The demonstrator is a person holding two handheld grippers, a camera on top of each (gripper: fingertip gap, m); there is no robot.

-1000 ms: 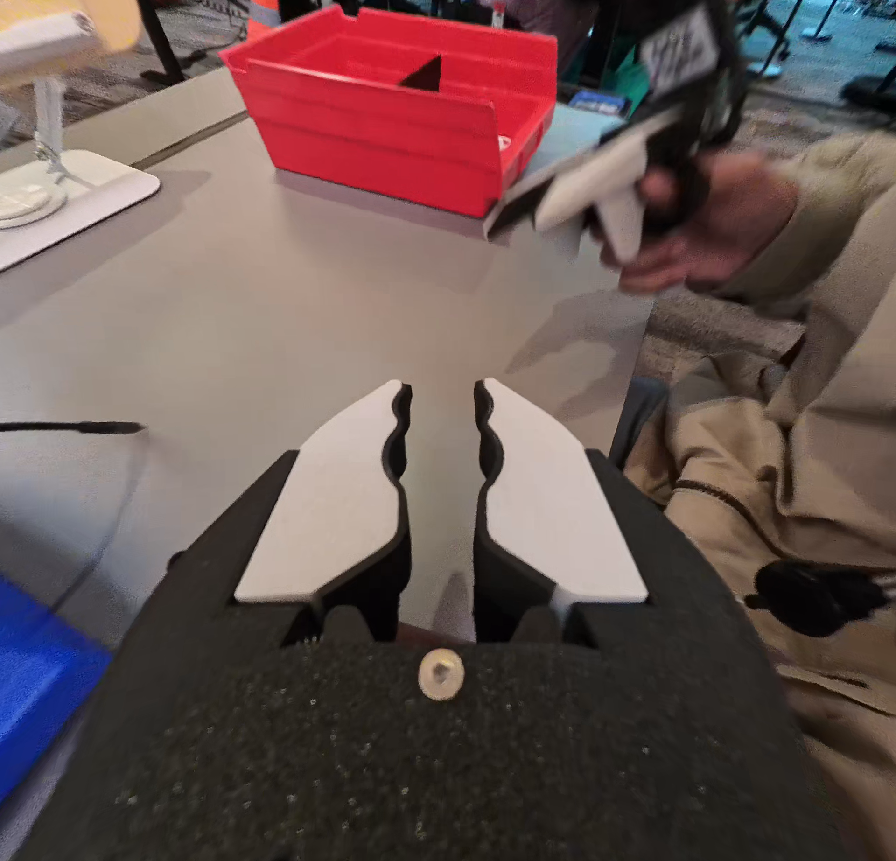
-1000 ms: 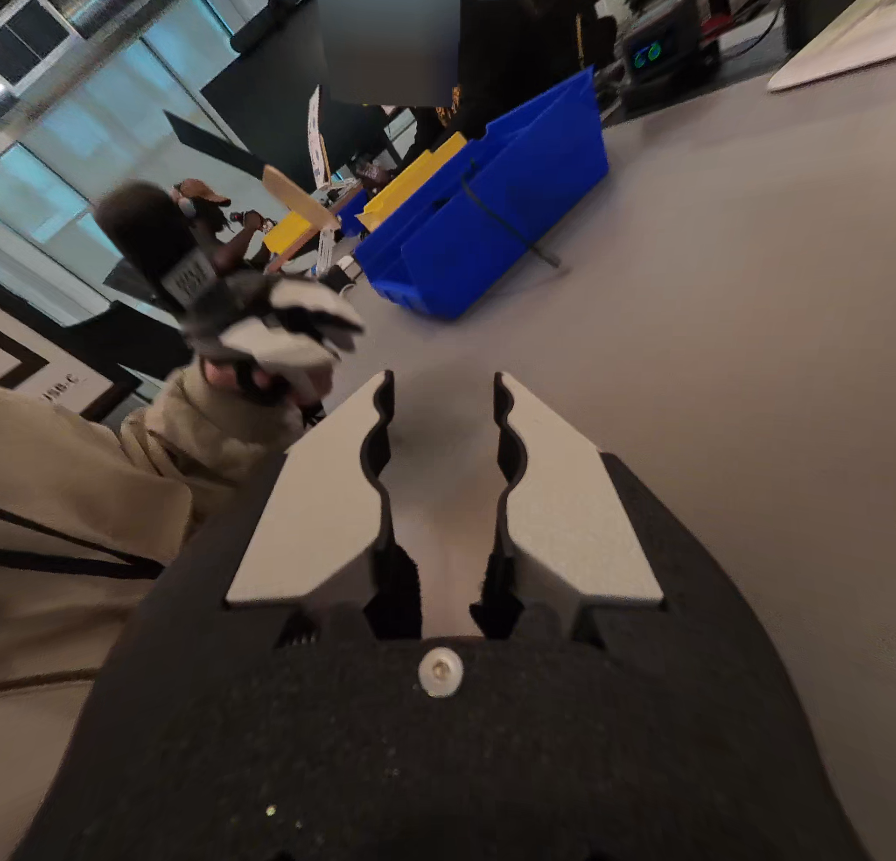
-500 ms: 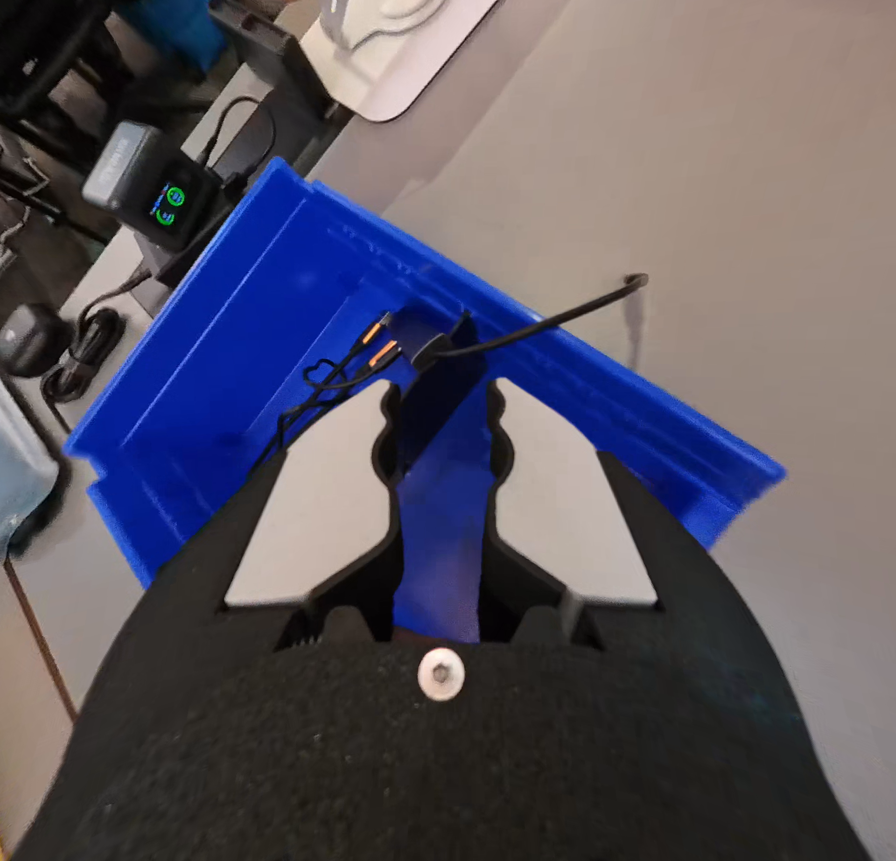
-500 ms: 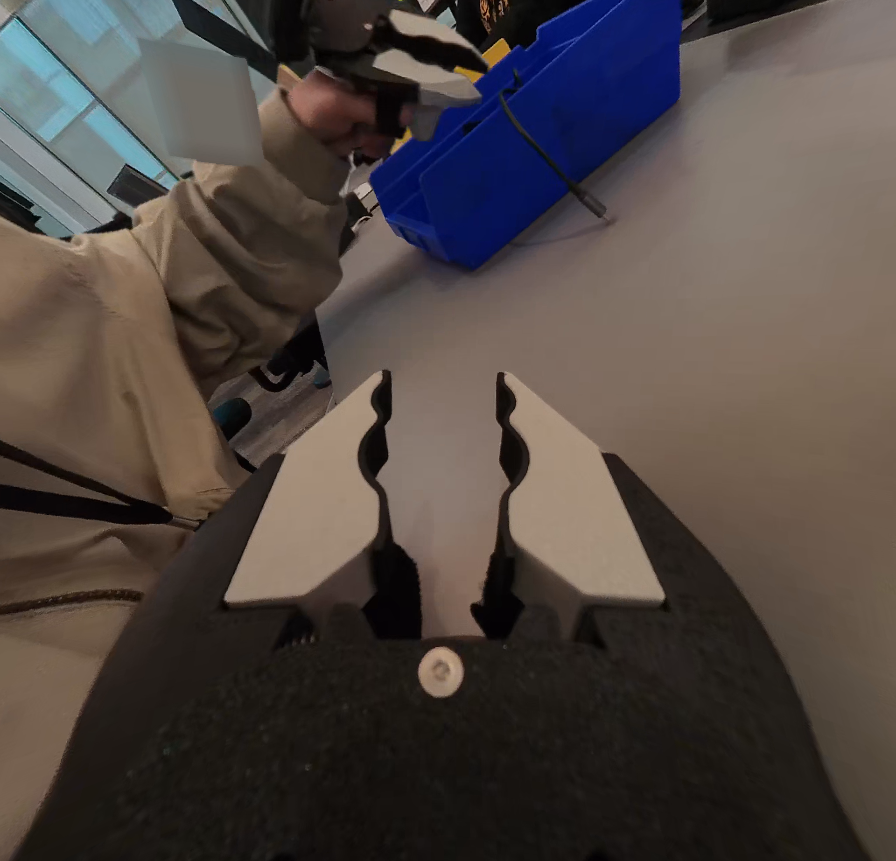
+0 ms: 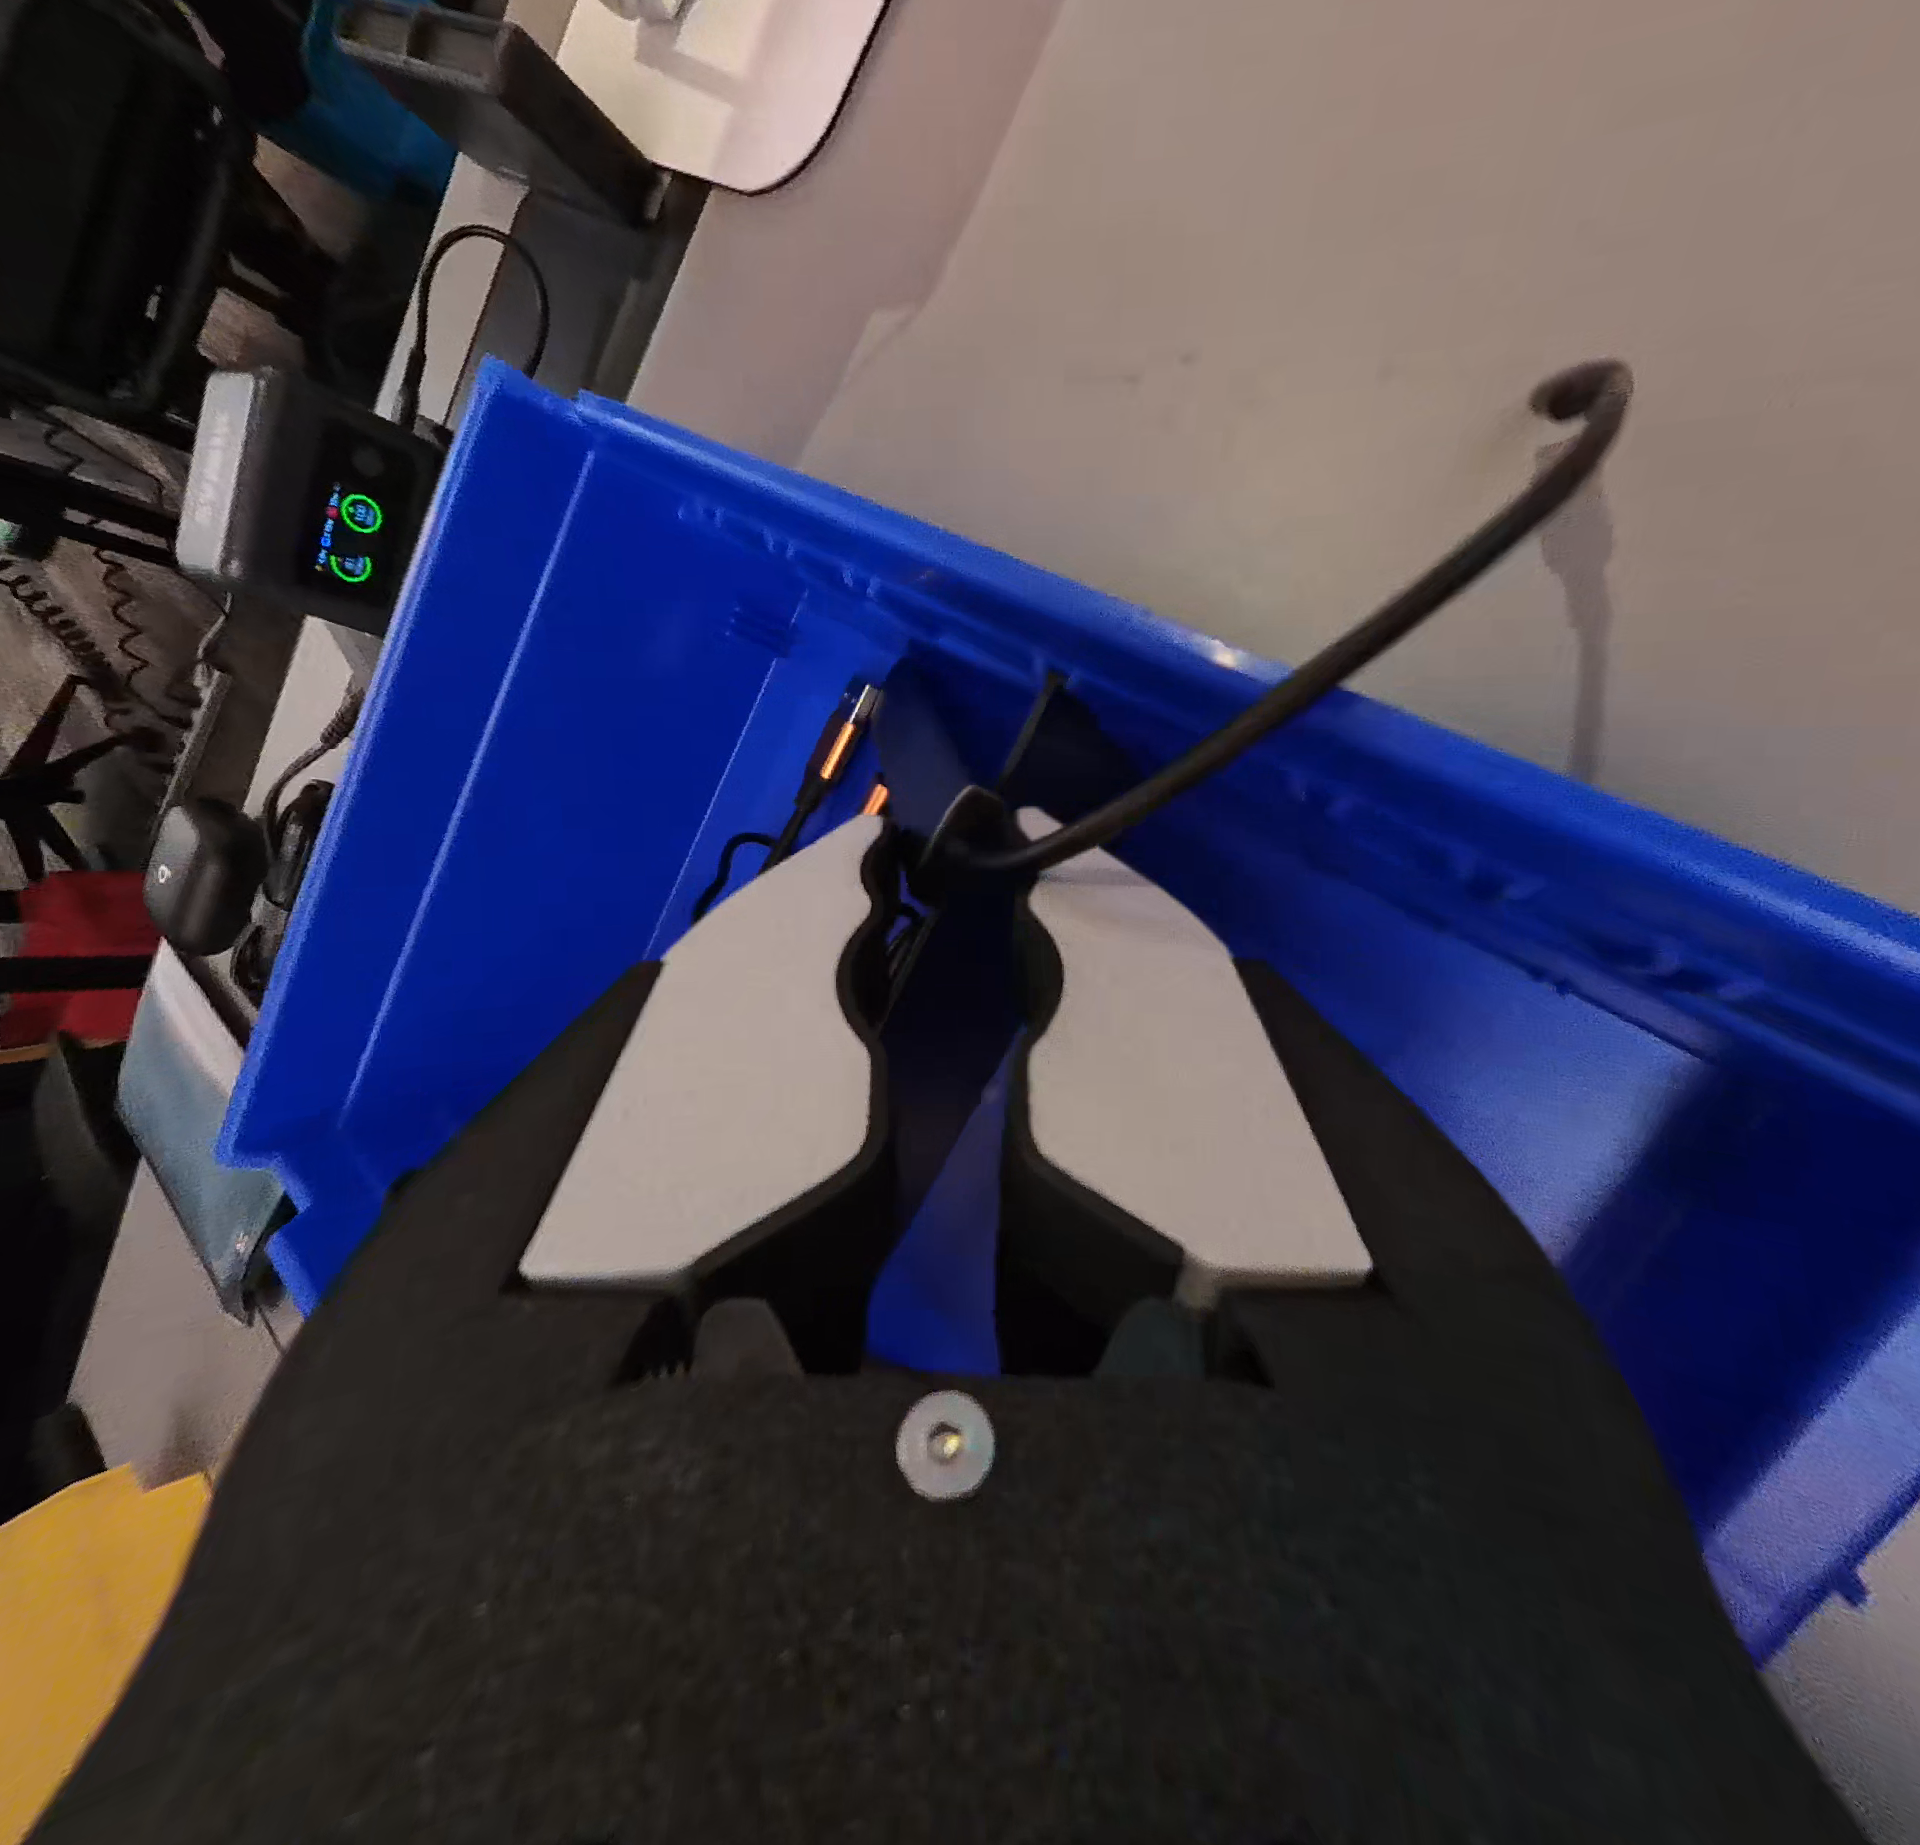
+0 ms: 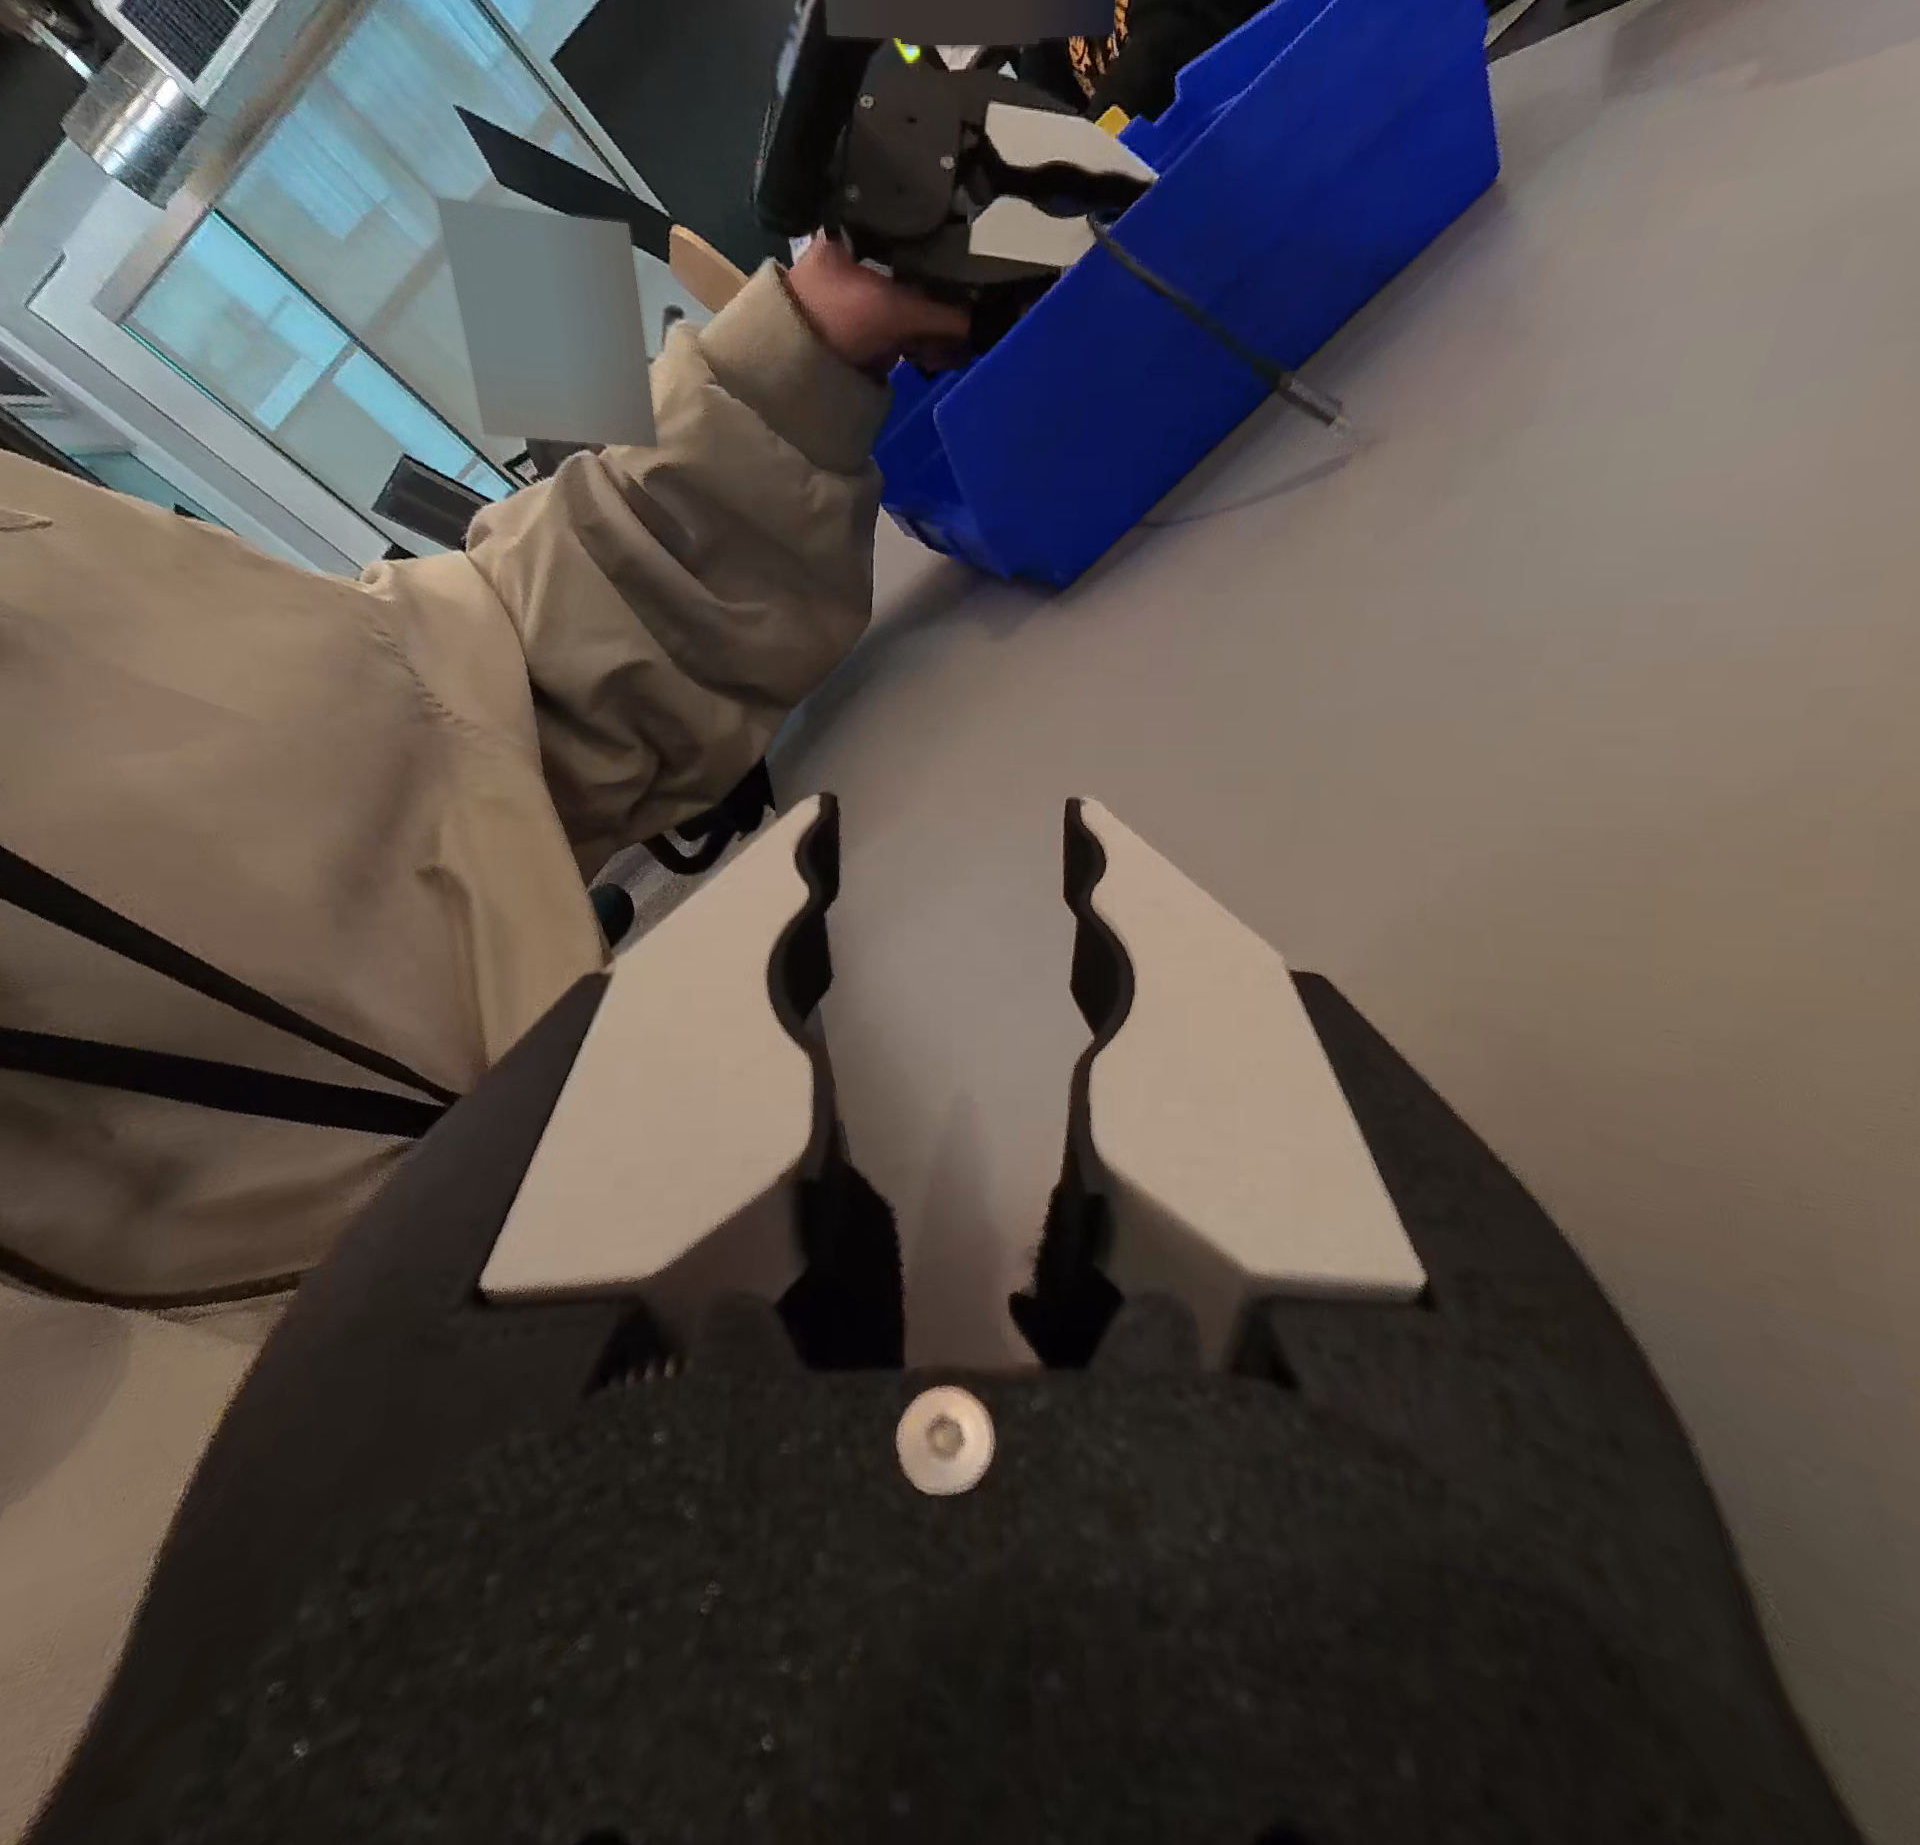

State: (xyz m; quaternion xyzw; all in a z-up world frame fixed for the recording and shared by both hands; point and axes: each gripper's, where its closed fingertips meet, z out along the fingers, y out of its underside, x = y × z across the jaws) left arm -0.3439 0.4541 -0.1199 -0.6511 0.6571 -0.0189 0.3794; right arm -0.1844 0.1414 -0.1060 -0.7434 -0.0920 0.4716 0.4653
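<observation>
My left gripper [image 5: 951, 845] is open and reaches down into a blue bin [image 5: 582, 756] on the grey table [image 5: 1351, 237]. A black cable [image 5: 1299, 694] lies between its fingertips, arches over the bin's rim and ends with a plug on the table. Orange-tipped cables [image 5: 836, 746] lie on the bin floor just beyond. In the right wrist view this left gripper [image 6: 1060, 185] sits over the bin [image 6: 1247, 268], held by a hand in a beige sleeve [image 6: 623, 590]. My right gripper [image 6: 951, 839] is open and empty, low over bare table.
A white base plate [image 5: 748, 39] lies on the table beyond the bin. A small charger with a lit screen [image 5: 301, 507] and dark cables sit off the table's edge on the left. A yellow object [image 5: 73, 1629] shows at lower left. My hands' fingertips stand some 35 cm from each other.
My left gripper swung away from the red bin to the blue bin, then dropped lower into it, so the black cable now lies between its fingertips. The right gripper has barely moved.
</observation>
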